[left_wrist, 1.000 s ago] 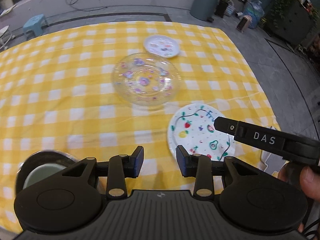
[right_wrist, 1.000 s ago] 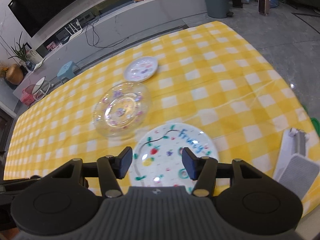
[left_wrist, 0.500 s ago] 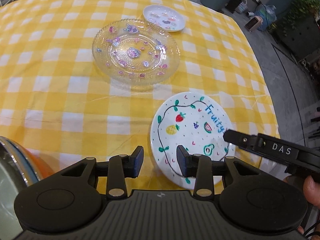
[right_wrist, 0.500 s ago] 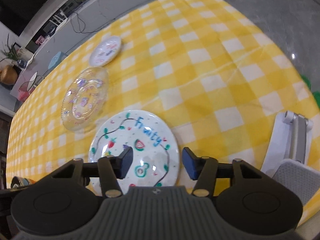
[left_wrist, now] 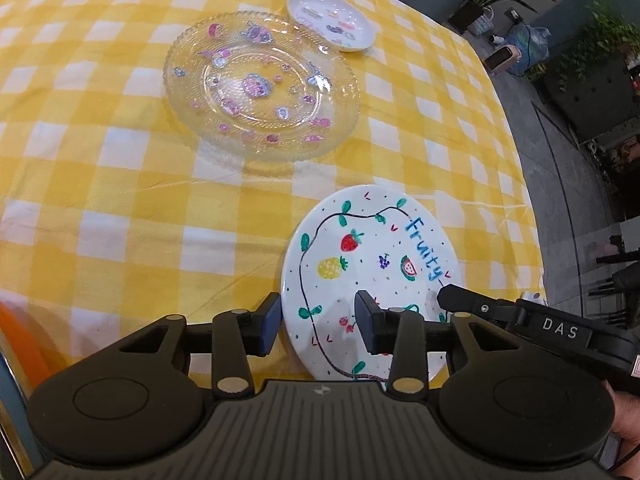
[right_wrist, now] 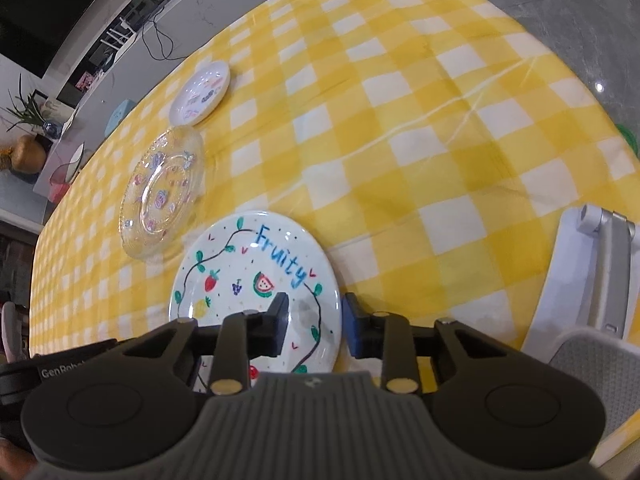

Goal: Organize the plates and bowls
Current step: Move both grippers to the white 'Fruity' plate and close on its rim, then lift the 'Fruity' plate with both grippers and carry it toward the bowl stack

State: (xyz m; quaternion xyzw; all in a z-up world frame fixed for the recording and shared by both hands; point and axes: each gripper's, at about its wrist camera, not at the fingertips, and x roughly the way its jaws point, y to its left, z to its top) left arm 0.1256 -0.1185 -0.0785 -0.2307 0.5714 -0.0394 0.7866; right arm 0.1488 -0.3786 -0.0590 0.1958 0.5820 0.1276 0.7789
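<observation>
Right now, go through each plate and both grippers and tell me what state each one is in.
Fruity plate: flat on the checked cloth, empty, both grippers straddling its rim.
Glass plate: flat, empty, untouched.
Small white plate: flat, untouched, farthest away.
Left gripper: fingers apart around the plate's left edge.
Right gripper: fingers closing around the plate's right edge, not yet pressing.

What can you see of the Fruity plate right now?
The Fruity plate is round, white and glossy, probably ceramic, painted with a leafy vine, a strawberry, pineapple, grapes, watermelon and blue lettering. It lies flat on the yellow checked tablecloth, nearest of the three plates. The left gripper straddles its left rim, and the right gripper straddles its right rim, jaws closing; neither visibly clamps it yet.
</observation>
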